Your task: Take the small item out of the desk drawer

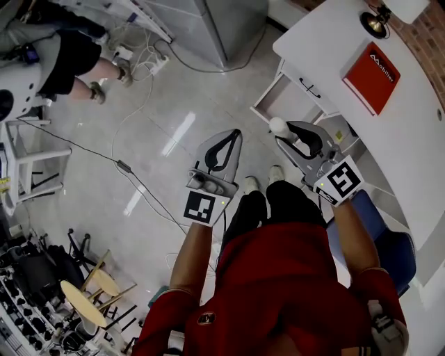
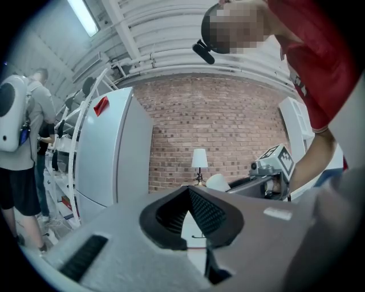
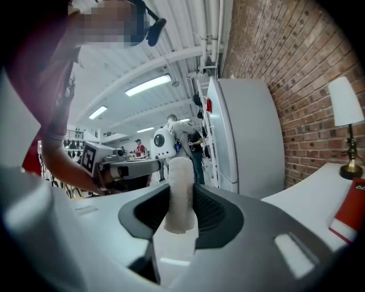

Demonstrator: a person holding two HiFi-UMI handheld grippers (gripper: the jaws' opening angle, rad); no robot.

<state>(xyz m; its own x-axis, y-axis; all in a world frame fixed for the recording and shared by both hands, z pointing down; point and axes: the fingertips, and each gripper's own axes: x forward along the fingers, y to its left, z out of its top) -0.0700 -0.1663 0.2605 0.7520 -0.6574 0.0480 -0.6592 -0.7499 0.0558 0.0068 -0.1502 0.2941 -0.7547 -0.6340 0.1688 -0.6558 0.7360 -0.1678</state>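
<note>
The small item (image 1: 277, 126) is a white, soft-looking roll. My right gripper (image 1: 285, 129) is shut on it and holds it up in the air, above the floor in front of the white desk (image 1: 410, 146). In the right gripper view the roll (image 3: 181, 191) stands upright between the black pads, its top sticking out past them. The desk drawer (image 1: 277, 96) stands pulled open just beyond the roll. My left gripper (image 1: 234, 134) hangs to the left of the right one, shut with nothing in it; in the left gripper view its jaws (image 2: 190, 192) meet at the tips.
A red book (image 1: 370, 76) and a lamp (image 1: 376, 21) are on the desk. A blue chair (image 1: 386, 243) is under my right arm. A grey cabinet (image 1: 208, 24) stands at the far side, cables (image 1: 125, 167) run over the floor, and a person (image 1: 69, 55) stands at far left.
</note>
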